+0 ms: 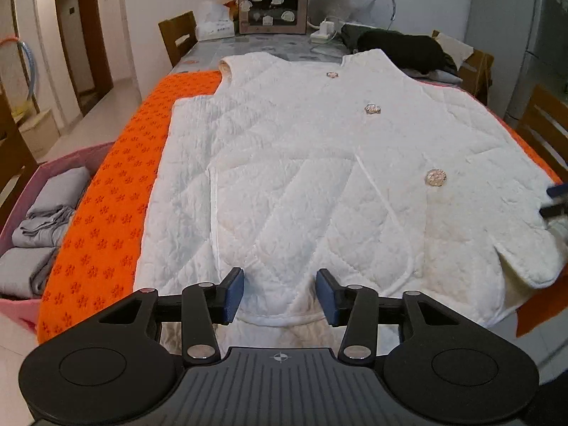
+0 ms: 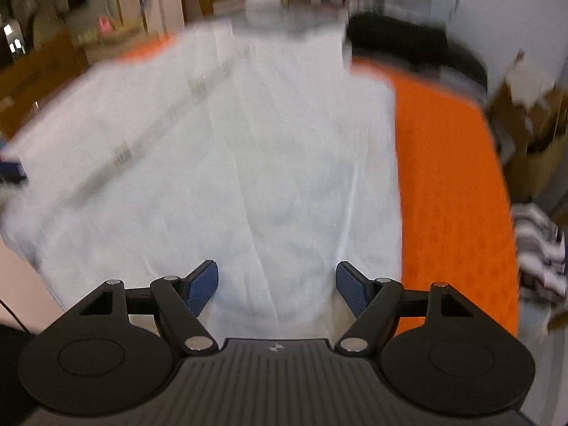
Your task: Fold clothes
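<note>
Your left gripper (image 1: 279, 296) and right gripper (image 2: 277, 287) hover with fingers spread, pinching nothing — the white quilted vest (image 1: 319, 177) lies flat on the orange patterned mat (image 1: 106, 206) covering the surface.

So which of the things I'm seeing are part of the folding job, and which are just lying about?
Part of the job:
white quilted vest
orange mat
left gripper, open
right gripper, open
pink basket of folded grey clothes

Lying about:
dark garment
tissue pack
pink box
</note>
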A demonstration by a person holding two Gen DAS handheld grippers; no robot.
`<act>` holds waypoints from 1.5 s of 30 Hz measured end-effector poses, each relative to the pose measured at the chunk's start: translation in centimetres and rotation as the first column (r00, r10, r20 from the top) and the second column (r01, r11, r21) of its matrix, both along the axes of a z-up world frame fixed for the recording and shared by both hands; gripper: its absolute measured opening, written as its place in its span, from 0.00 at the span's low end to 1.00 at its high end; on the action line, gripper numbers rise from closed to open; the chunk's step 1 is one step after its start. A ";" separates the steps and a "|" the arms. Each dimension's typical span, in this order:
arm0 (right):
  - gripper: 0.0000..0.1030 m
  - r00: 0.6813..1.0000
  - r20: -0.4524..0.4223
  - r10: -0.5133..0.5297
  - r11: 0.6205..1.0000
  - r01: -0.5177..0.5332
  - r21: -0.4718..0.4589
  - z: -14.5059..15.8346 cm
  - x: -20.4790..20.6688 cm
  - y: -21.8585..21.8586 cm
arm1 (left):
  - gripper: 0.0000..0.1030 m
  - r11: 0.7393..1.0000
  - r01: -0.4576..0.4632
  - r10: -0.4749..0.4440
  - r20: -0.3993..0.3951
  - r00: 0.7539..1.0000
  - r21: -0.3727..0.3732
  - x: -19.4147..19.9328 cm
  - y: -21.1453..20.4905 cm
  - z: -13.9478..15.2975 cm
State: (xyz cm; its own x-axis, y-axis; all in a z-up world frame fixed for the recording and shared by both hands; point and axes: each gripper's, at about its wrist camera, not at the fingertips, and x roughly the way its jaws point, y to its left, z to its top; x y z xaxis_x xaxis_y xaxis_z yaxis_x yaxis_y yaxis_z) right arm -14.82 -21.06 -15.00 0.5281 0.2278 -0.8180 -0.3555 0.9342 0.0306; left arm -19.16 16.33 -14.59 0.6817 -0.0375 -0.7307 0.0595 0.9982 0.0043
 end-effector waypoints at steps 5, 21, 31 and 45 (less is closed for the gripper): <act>0.78 0.997 0.025 -0.072 0.994 0.070 0.086 0.8 -1.4 -1.8 | 0.53 0.998 -0.042 0.038 0.081 0.996 0.042 -1.5 -0.6 1.8; 0.54 0.846 -0.180 -0.502 0.765 0.531 0.365 -1.7 -4.6 -9.3 | 0.46 0.874 -0.419 0.405 -0.108 0.908 -0.245 -3.4 6.4 -1.0; 0.14 0.722 -0.341 -0.602 0.508 0.676 0.534 0.1 -7.1 -10.3 | 0.14 0.894 -0.364 0.357 -0.075 0.931 -0.260 -4.4 6.8 3.1; 0.39 0.772 -0.297 -0.562 0.614 0.630 0.475 -2.3 -11.4 -9.5 | 0.48 0.821 -0.385 0.367 -0.127 0.921 -0.421 -8.7 9.5 -0.6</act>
State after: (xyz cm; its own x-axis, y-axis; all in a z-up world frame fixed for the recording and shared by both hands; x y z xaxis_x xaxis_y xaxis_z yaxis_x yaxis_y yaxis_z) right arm -26.25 -30.56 -17.33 0.6202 0.2957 -0.7266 0.3119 0.7569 0.5742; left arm -27.82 25.79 -15.22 0.6795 -0.0991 -0.7270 -0.3299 0.8437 -0.4234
